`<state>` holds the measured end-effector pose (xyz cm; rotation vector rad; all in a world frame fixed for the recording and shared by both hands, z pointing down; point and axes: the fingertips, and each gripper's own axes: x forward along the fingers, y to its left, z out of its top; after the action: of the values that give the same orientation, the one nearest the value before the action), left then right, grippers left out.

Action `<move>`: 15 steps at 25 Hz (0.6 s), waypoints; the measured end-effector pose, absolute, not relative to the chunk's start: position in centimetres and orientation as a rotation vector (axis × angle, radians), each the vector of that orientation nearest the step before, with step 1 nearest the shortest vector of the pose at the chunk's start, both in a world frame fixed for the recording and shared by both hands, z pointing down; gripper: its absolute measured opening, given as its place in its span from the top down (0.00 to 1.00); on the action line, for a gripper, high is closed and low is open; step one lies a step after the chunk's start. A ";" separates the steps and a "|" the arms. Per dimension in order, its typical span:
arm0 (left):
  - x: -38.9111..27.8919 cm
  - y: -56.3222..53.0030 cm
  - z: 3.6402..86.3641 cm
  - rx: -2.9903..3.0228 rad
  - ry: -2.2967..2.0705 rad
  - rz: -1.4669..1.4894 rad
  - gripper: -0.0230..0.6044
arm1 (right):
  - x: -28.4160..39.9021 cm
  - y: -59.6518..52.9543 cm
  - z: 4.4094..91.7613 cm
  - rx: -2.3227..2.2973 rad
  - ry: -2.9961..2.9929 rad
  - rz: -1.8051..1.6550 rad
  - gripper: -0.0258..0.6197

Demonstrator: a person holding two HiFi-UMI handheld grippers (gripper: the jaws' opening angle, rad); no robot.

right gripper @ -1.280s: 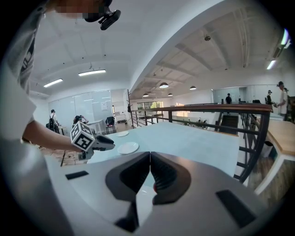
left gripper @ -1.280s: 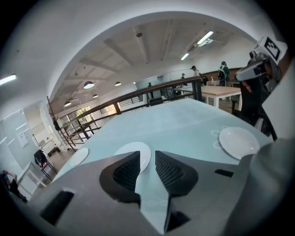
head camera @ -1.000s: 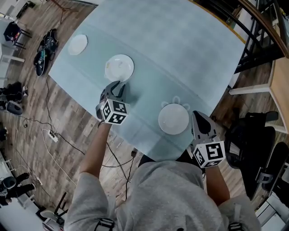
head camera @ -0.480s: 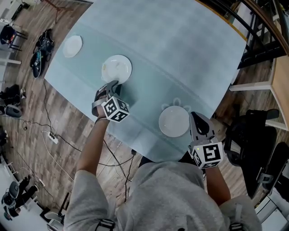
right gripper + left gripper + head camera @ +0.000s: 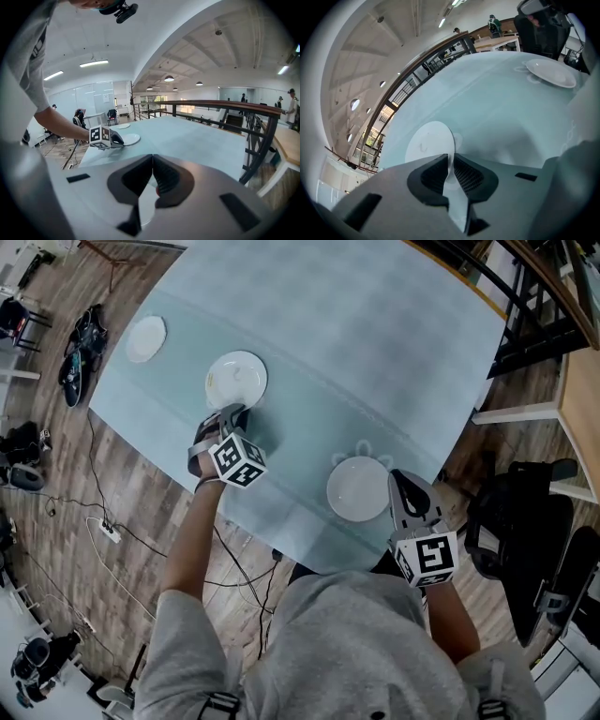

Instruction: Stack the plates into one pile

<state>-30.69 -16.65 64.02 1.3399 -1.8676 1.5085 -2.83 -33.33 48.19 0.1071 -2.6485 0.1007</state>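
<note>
**A:** White small plate (image 5: pixel 145 338) sits at the upper left of the table (image 5: pixel 375 352). Which plate comes next?

**B:** The middle plate (image 5: pixel 236 379), just right of it. The left tool (image 5: pixel 234 412) has just been closing, and it now pinches that plate's near rim.

**A:** What now?

**B:** I think: hold tight, lift it flat, and set it softly on the near plate (image 5: pixel 359 488), lower middle. The right tool (image 5: pixel 398 479), closed and empty, sits beside that plate's right edge.
</note>
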 end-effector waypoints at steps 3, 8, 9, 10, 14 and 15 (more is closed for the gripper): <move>-30.8 -16.9 62.6 1.330 -1.942 1.455 0.89 | -2.5 -33.7 47.6 0.130 -2.662 0.101 0.92; -31.8 -16.5 59.6 1.303 -2.056 1.377 0.91 | -2.5 -33.7 46.5 0.162 -2.693 0.082 0.92; -32.0 -16.4 58.8 1.294 -2.085 1.379 0.91 | -2.5 -33.7 46.2 0.167 -2.702 0.079 0.92; -32.0 -16.2 58.1 1.286 -2.116 1.376 0.91 | -2.5 -33.6 45.9 0.172 -2.710 0.076 0.92; -31.6 -16.1 55.8 1.272 -2.213 1.325 0.92 | -1.4 -33.9 44.8 0.212 -2.736 0.070 0.92; -31.5 -16.2 55.3 1.270 -2.230 1.312 0.92 | -1.0 -34.1 44.5 0.223 -2.743 0.070 0.92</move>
<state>-31.48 -16.16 55.34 1.2698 -2.2299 1.3121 -1.00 -34.11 44.46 0.2235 -2.7433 0.0703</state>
